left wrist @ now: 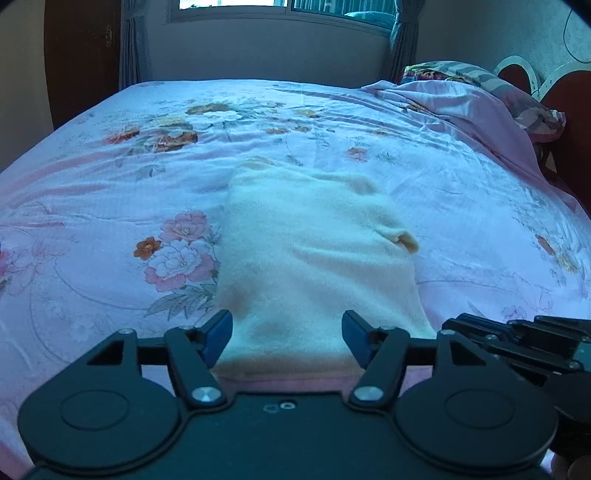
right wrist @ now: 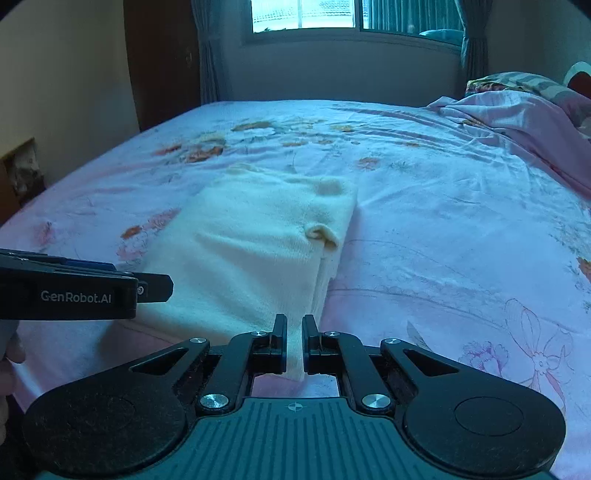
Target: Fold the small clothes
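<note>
1. On floral bedsheet [left wrist: 110, 184]: cream garment [left wrist: 314, 251], folded, near edge.
2. Left gripper [left wrist: 287, 338]: jaws apart, straddling near hem, nothing pinched.
3. Right gripper [right wrist: 294, 341]: clamped on garment's near right corner; advise releasing cleanly, keeping edges aligned.

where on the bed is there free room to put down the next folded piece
Bare floral sheet lies right of the folded cream garment, up to the rumpled pink bedding. More lies beyond it toward the window. The near edge is crowded by both grippers.
</note>
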Motion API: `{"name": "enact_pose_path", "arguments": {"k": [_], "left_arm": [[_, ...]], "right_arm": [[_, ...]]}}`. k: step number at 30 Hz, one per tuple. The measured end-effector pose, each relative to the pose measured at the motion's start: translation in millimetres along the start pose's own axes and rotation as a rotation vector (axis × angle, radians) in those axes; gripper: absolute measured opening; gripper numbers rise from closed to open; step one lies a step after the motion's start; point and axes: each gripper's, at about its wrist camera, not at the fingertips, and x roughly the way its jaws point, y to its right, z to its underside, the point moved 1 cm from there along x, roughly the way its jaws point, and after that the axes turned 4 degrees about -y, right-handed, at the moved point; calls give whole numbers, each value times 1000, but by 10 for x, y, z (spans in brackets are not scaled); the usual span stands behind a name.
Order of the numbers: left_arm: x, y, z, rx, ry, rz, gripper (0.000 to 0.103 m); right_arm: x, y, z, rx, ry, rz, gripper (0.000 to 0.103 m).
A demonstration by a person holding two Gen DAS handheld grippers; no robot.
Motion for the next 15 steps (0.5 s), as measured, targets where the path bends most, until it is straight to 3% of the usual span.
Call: {"name": "enact_pose_path", "arguments": {"k": [2,3,4,5,6,11,13,15], "left_arm": [[-134,58,3,24,19,-12,69],[-201,81,7,32,26,-24,73],[-275,105,13,38,37,-30,75],[-344,125,20,41,43,-31,82],[-420,153,29,43,49,-33,88],[-853,274,114,60,102,-42,101],[-1044,331,167,77,128,-57,101],[-1210,374,214,77,144,-65,102]], "right_arm": [[-162,-22,24,-12,16,-9,11],[-236,-37,42,-19,19,-5,29],[-297,-38,66,-16,23,-10,55],[-379,-36,100,-1,36,-21,64],[-457,-30,128,14,51,-32,67],[-827,29,238,71,64,-101,69],[-998,73,283,107,63,-140,83],[-1175,102,326,129,81,-166,88]]}}
